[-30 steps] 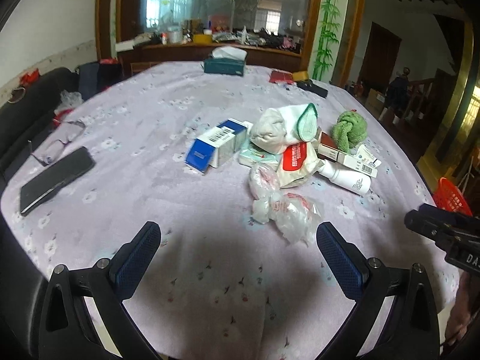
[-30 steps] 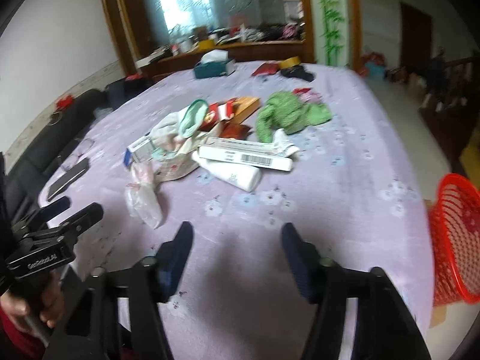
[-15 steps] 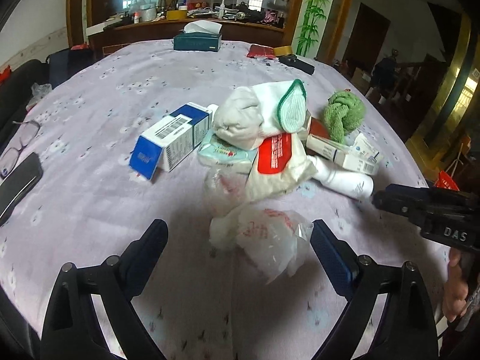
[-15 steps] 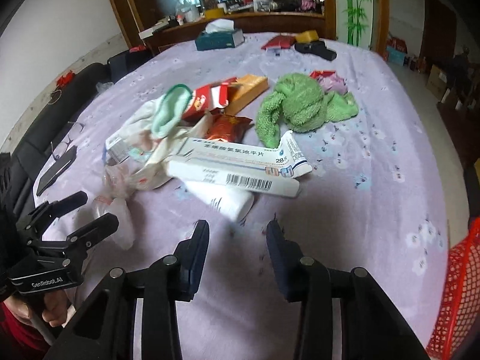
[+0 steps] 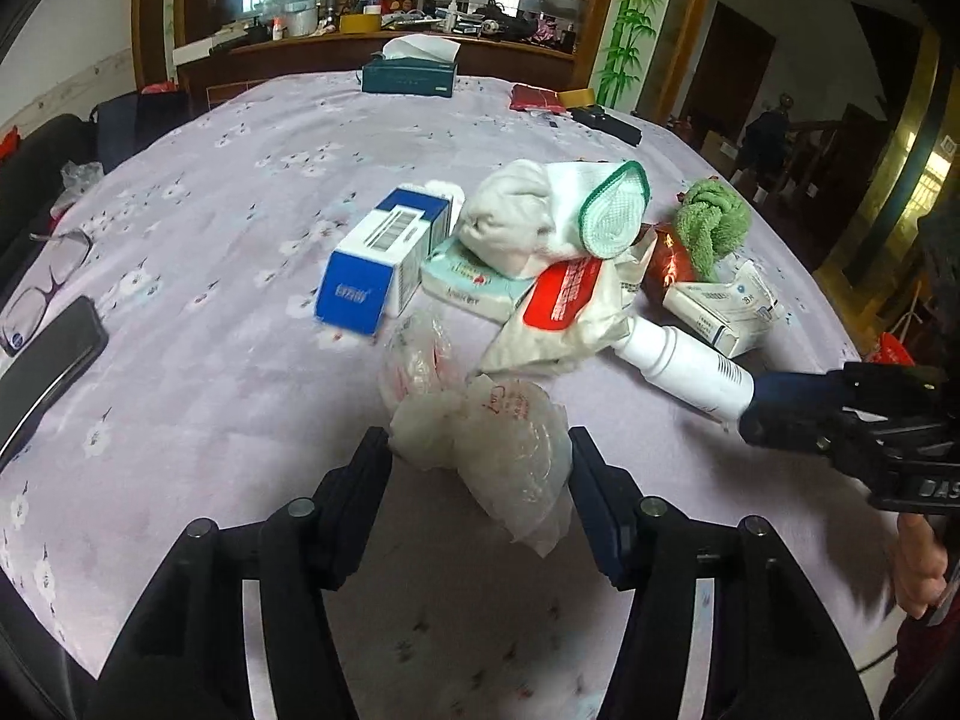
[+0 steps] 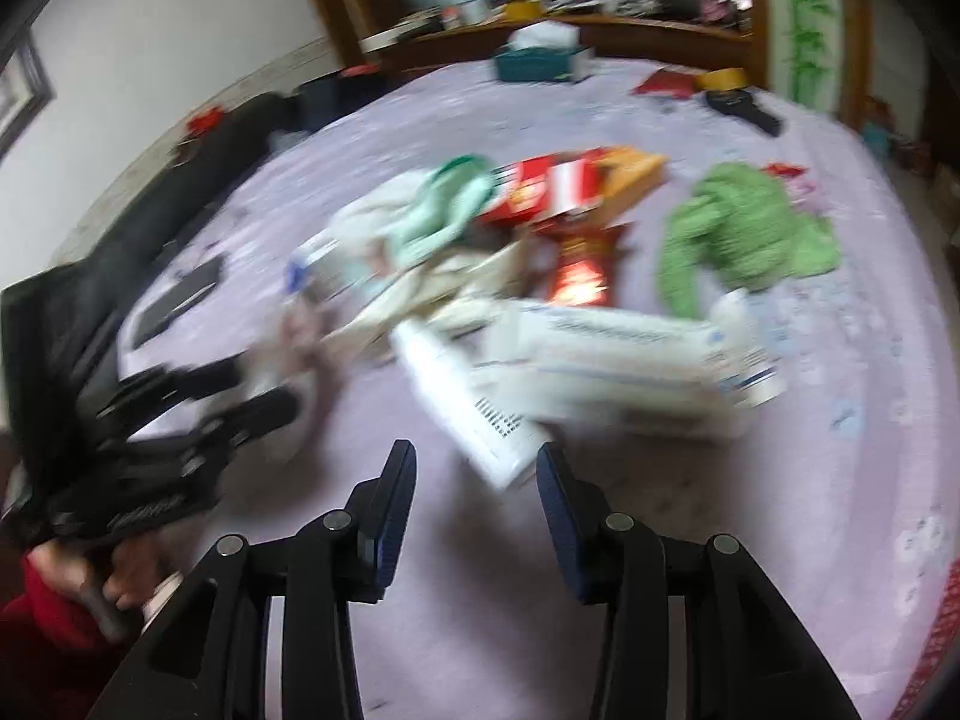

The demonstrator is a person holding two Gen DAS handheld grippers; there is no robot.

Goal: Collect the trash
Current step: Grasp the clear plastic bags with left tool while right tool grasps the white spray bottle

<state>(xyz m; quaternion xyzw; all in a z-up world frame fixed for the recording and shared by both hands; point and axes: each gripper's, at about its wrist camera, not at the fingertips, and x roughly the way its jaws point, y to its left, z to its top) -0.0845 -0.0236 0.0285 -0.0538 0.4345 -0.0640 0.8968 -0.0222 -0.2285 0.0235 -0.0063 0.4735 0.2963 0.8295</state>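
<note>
A pile of trash lies mid-table: a crumpled clear plastic bag (image 5: 498,438), a blue-white box (image 5: 384,264), a white wipes pack with red label (image 5: 564,312), a white bottle (image 5: 690,366), flat medicine boxes (image 5: 726,306) and a white sock (image 5: 540,216). My left gripper (image 5: 480,456) is open with the plastic bag between its fingers. My right gripper (image 6: 474,474) is open just short of the white bottle's (image 6: 462,402) base; this view is blurred. Each gripper shows in the other's view, the left (image 6: 240,402) and the right (image 5: 780,408).
A green towel (image 5: 714,222), a tissue box (image 5: 411,75), glasses (image 5: 48,276) and a black phone (image 5: 48,360) lie on the purple flowered tablecloth (image 5: 210,192). A red basket's rim (image 6: 942,630) shows at the table's right edge. A cluttered sideboard stands behind.
Both grippers have moved forward toward the pile. The left one has narrowed and now straddles the plastic bag. The right one has neared the white bottle.
</note>
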